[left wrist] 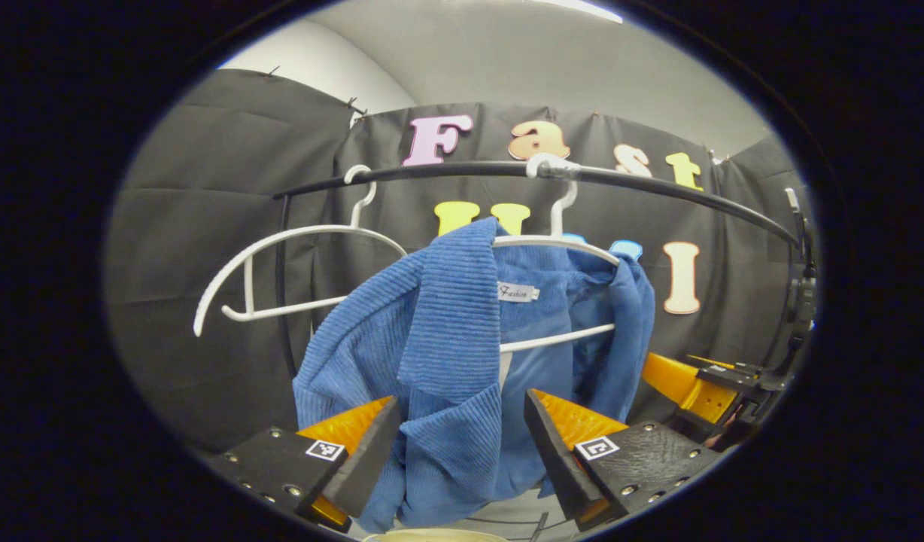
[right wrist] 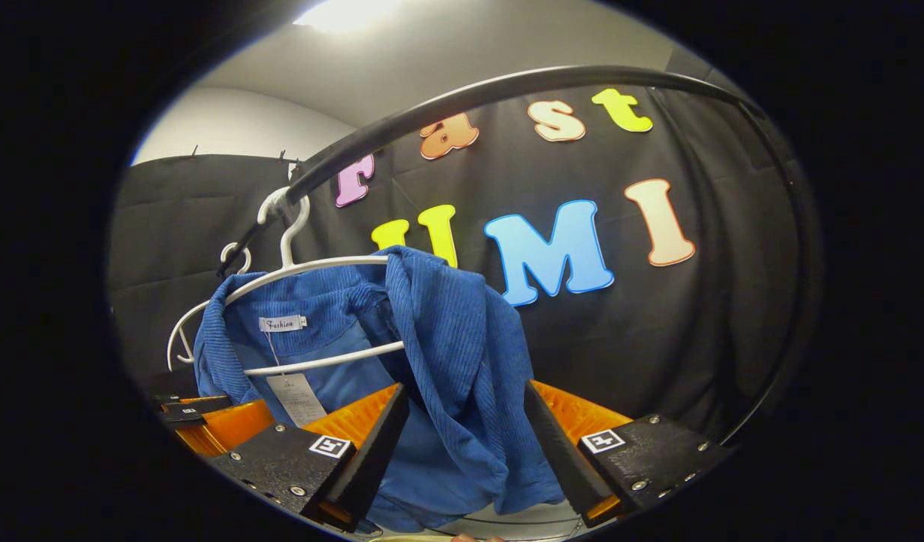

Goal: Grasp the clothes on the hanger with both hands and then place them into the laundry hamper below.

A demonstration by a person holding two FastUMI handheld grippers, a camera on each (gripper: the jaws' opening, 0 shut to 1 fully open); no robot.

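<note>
- Rail [left wrist: 658,188]: a black bar arching across the booth, carrying two white hangers.
- Jacket [left wrist: 462,361]: a blue ribbed garment, draped on the hanger [left wrist: 560,241] nearer the middle of the rail; one front panel folds over the hanger's shoulder and hangs down, while the label sits at the collar. In the right gripper view the jacket [right wrist: 447,361] hangs the same way on its hanger [right wrist: 319,267].
- Empty hanger [left wrist: 281,248]: hooked on the rail beside the loaded one, apart from the cloth.
- Left gripper [left wrist: 462,444]: fingers spread, with the hanging front panel lying between them; neither pad appears to press the cloth, so it grasps nothing.
- Right gripper [right wrist: 462,444]: likewise spread wide, the other side of the jacket falling between its fingers, not yet pinched.
- Hamper rim [left wrist: 432,536]: a pale edge, probably the hamper, just below the jacket's hem.
- Step in hand, as judged: closing on the cloth. It is done well by taking a thick fold on each side, then lifting both sides together off the hanger's shoulders so the hanger stays on the rail.
</note>
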